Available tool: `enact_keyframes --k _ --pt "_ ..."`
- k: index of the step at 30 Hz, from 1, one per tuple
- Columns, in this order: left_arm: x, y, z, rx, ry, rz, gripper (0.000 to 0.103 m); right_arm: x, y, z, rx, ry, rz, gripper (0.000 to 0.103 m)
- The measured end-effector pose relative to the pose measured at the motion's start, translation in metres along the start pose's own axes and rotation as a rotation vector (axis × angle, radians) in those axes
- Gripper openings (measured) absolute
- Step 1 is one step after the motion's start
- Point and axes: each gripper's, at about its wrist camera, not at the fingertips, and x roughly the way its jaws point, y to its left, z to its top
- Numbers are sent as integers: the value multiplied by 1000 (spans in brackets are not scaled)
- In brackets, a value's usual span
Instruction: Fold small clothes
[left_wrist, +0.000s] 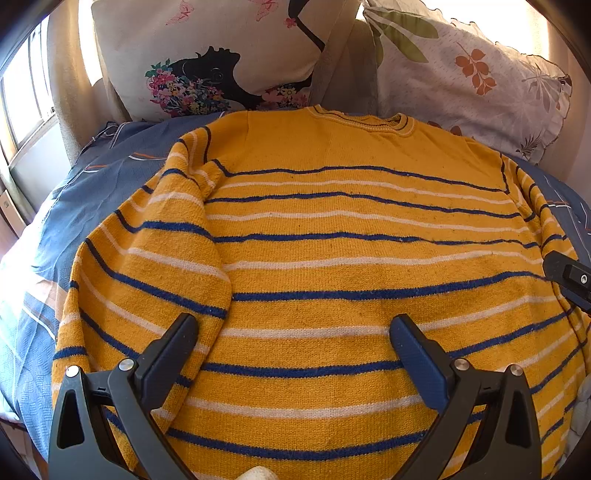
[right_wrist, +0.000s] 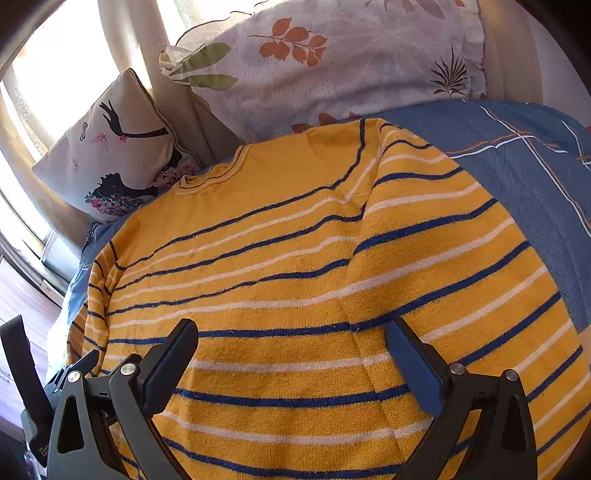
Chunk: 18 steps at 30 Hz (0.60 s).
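Observation:
A yellow knit sweater with blue and white stripes lies flat on the bed, collar away from me. Its left sleeve is folded in along the body. My left gripper is open and empty, hovering over the sweater's lower left part. My right gripper is open and empty over the lower right part of the sweater, near the right sleeve. The right gripper's tip also shows at the right edge of the left wrist view.
The sweater rests on a blue bedspread, which also shows in the right wrist view. A cushion with a black figure and a leaf-print pillow stand behind it. A window is at the left.

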Motion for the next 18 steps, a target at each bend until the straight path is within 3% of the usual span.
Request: enact_keyframes --k 12,18 --pt "-2 1 1 -3 1 -5 103 -1 -1 0 10 -3 11 103" --pt "3 2 7 3 42 -10 103 1 -5 5 30 5 50 103"
